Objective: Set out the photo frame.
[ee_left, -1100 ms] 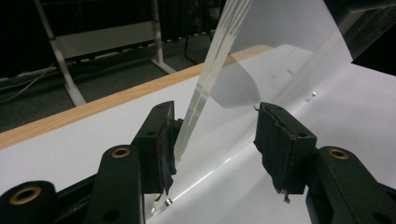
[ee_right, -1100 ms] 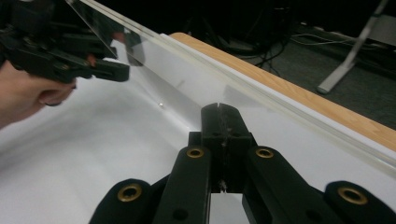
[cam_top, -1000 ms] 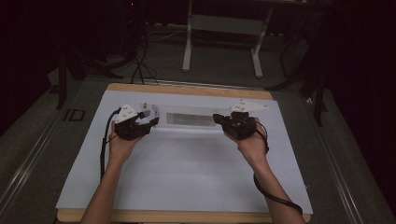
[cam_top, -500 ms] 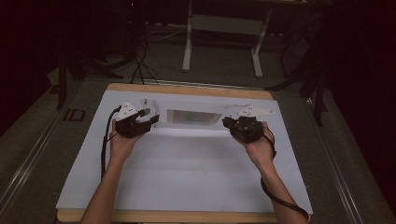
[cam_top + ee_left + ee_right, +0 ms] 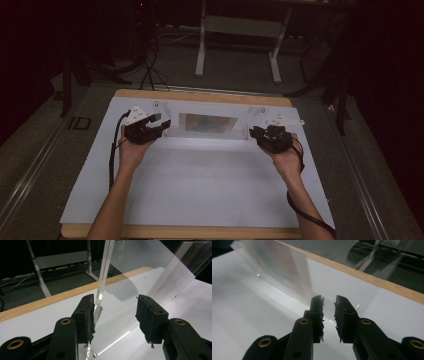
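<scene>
**Right claw lets go of clear panel**

Since the earlier frame, the right claw (image 5: 256, 132) has slid outward along the white surface (image 5: 200, 185), away from the end of the clear acrylic panel (image 5: 207, 123), and its jaws have just been opening. Seen in the right gripper view, that claw (image 5: 328, 304) now shows a narrow gap between its two black jaws with nothing in it; the panel (image 5: 284, 267) stands farther off, up and to the left, apart from the jaws.

The panel sits near the far edge of the surface, between the two hands, and looks propped upright at a slant rather than lying flat. The left claw (image 5: 161, 124) is at its left end. In the left gripper view, the panel's edge (image 5: 102, 282) runs up beside the left-hand pad (image 5: 90, 315), touching it or very nearly so, while the other pad stands well clear; the left claw (image 5: 116, 312) is therefore wide open around the edge, not pinching it. Its placement suggests it is steadying the panel while the right side is freed.

Both forearms come in from the near edge, wrists roughly level, hands (image 5: 131, 150) wrapped around the gripper bodies. The left claw points inward and slightly away; the right hand (image 5: 286, 157) angles its claw toward the panel's right end. Cables trail back along each arm.
</scene>
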`<state>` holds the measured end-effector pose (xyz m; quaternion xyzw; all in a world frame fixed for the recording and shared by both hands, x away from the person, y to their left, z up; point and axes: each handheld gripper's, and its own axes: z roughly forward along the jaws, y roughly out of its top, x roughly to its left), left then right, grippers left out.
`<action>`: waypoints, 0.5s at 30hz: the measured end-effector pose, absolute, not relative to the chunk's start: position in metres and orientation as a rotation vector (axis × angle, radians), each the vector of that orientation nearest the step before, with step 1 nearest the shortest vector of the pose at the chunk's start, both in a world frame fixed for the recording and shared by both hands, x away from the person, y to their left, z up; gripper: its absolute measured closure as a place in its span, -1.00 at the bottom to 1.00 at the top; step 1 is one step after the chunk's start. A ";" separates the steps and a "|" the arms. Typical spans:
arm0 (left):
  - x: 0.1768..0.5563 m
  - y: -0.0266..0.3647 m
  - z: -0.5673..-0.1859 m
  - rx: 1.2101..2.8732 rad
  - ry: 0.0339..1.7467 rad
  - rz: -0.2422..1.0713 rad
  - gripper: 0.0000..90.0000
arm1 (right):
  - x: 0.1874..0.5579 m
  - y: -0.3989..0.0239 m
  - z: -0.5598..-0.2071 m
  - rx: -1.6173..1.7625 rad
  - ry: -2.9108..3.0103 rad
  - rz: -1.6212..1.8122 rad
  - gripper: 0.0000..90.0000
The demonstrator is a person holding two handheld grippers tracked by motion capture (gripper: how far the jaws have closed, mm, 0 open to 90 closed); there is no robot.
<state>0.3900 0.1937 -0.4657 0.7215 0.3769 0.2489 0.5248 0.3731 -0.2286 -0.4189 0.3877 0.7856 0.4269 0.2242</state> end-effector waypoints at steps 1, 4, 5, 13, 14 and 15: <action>0.390 0.194 -0.466 1.726 0.903 0.595 0.10 | 0.374 -0.230 -0.421 1.078 2.166 1.168 0.65; 0.391 0.194 -0.465 1.725 0.906 0.593 0.10 | 0.375 -0.232 -0.423 1.086 2.163 1.162 0.61; 0.391 0.193 -0.465 1.724 0.907 0.593 0.10 | 0.377 -0.234 -0.425 1.090 2.157 1.154 0.58; 0.393 0.194 -0.466 1.715 0.912 0.587 0.10 | 0.384 -0.237 -0.430 1.096 2.149 1.138 0.34; 0.393 0.194 -0.466 1.714 0.913 0.586 0.10 | 0.385 -0.238 -0.430 1.094 2.150 1.134 0.33; 0.393 0.194 -0.466 1.713 0.913 0.585 0.10 | 0.386 -0.238 -0.431 1.099 2.148 1.130 0.31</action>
